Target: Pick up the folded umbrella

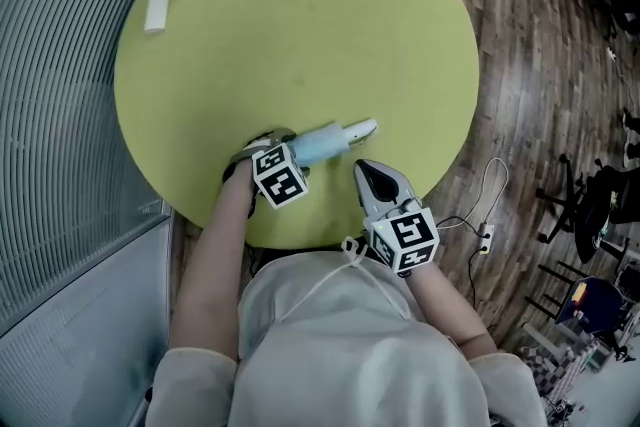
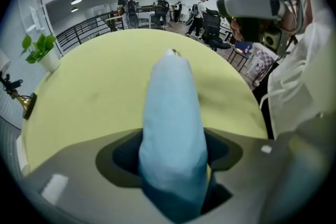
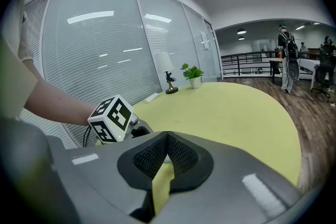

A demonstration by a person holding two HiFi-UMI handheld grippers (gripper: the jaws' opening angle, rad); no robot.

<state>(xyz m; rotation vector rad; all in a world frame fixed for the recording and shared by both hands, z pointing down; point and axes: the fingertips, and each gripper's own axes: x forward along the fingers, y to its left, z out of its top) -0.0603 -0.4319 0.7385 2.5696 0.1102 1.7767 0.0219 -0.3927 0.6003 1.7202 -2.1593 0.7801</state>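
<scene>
The pale blue folded umbrella (image 1: 335,141) lies on the round yellow-green table (image 1: 300,25), lower centre of the head view. The left gripper (image 1: 272,141) straddles its end, jaws spread wide to clear its bulk, apparently not yet pressing. The right gripper (image 1: 368,171) idles alongside, jaws together, empty.

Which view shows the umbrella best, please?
The head view: the umbrella lies nearly full length on the table. The left gripper view foreshortens it between its jaws; the right gripper view misses it.
</scene>
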